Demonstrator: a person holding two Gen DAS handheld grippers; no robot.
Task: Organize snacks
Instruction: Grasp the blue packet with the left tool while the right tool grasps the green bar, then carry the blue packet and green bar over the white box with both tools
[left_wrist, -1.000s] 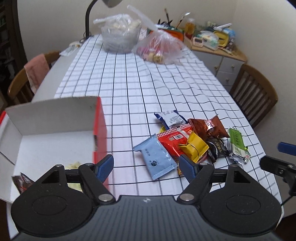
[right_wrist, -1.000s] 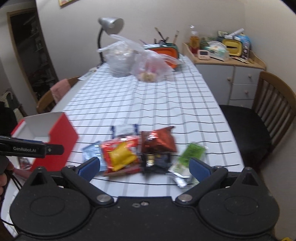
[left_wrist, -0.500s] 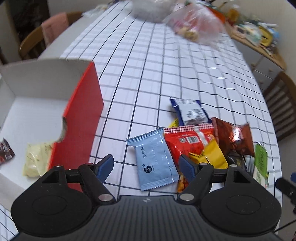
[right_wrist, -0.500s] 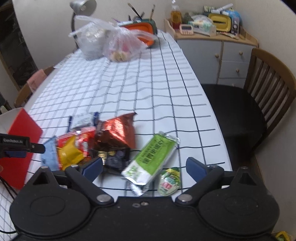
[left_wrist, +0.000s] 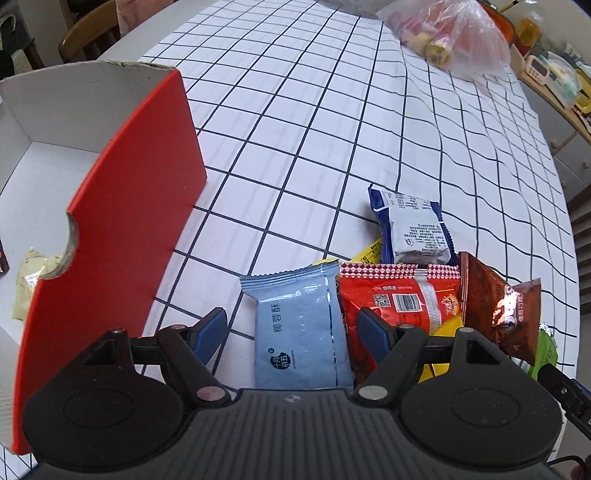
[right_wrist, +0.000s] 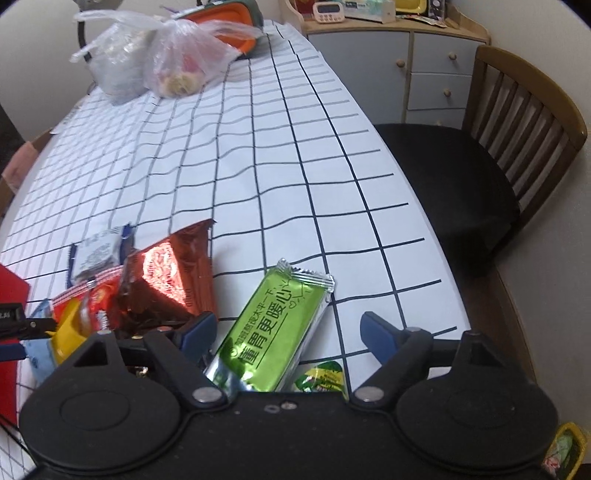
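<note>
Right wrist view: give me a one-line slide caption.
Open right tool poised over a green packet on the checked tablecloth, snack pile alongside.

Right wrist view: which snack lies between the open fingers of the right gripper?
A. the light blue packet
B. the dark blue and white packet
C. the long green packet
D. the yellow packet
C: the long green packet lies lengthwise between the blue pads of the right gripper, which do not press on it.
</note>
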